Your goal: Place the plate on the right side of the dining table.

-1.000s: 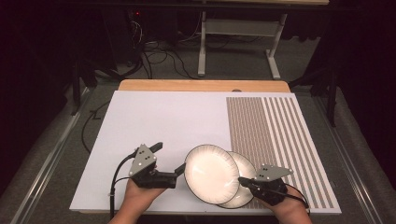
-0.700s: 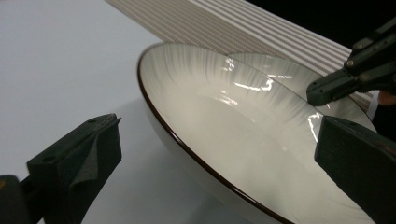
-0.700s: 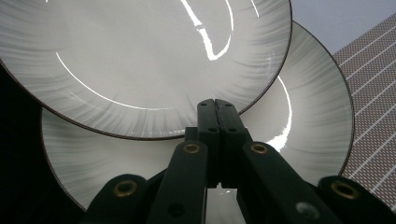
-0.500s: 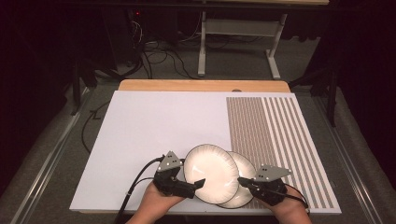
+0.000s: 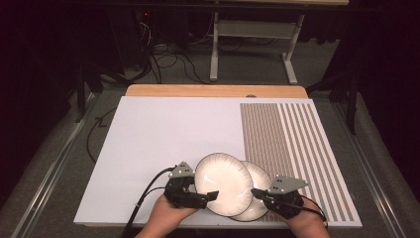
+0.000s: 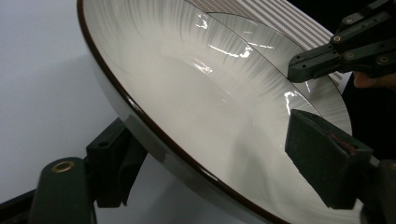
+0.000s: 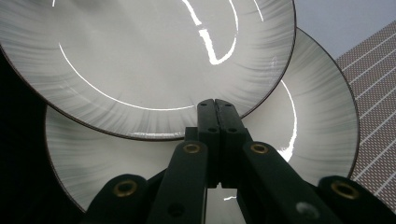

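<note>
Desk point(image 5: 163, 139): white sheet bare across far and left parts, open passage there. Striped mat point(image 5: 292, 144) on right bare too. Near edge crowded: upper plate point(image 5: 223, 183) overlapping lower plate point(image 5: 257, 191), left gripper point(image 5: 210, 196) and right gripper point(image 5: 257, 193) flanking them. Cables point(image 5: 148, 191) trail off near-left edge.

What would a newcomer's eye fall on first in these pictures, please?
Two white plates with dark rims overlap at the near edge of the white mat: the upper plate sits between the open jaws of the left tool. The right tool is shut by the lower plate.
</note>
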### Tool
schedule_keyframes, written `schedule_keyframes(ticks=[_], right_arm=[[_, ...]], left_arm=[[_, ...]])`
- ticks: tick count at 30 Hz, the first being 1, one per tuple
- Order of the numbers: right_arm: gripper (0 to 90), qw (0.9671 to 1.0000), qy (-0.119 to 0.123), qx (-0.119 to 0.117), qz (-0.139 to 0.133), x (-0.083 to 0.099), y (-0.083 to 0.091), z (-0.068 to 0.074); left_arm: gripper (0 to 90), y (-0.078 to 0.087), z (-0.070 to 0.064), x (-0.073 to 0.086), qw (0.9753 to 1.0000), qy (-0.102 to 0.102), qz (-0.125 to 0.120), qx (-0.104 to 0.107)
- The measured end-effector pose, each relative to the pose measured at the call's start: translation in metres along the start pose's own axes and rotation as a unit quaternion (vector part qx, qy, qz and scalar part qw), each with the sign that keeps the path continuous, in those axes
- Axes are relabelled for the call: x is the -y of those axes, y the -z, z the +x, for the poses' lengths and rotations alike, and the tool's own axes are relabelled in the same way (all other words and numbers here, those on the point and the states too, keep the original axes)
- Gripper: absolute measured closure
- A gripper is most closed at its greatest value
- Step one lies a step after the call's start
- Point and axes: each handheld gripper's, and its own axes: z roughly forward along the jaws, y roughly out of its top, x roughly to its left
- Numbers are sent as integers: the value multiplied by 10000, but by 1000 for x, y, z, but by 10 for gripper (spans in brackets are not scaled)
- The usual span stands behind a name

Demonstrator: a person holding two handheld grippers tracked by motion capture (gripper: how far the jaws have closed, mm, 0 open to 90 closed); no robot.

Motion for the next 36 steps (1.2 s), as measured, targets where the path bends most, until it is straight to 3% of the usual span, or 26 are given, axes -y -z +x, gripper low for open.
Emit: schedule_keyframes(ticks=[3, 9, 19, 23, 25, 32, 36], right_arm=[[900, 10000, 1, 11, -2, 0, 0, -1], [900, 10000, 43, 43, 13, 0, 1, 1], [900, 10000, -5, 88, -39, 0, 4, 0], [900, 9999, 107, 45, 13, 0, 2, 3], [900, 9999, 148, 63, 41, -1, 3, 5], [900, 9999, 74, 111, -110, 0, 10, 2], [900, 9996, 82, 149, -226, -1, 13, 2]], left_arm=[[321, 2, 2, 0, 9999, 106, -14, -35], [431, 7, 7, 0, 9995, 311, -32, -15], [522, 5, 11, -3, 9980, 628, 71, 31], [601, 3, 9, -4, 9981, 605, 73, 67], [629, -1, 8, -3, 9984, 545, 151, -11], [677, -2, 14, -3, 9966, 819, -65, 81], [704, 0, 14, -4, 9961, 857, -200, 97]])
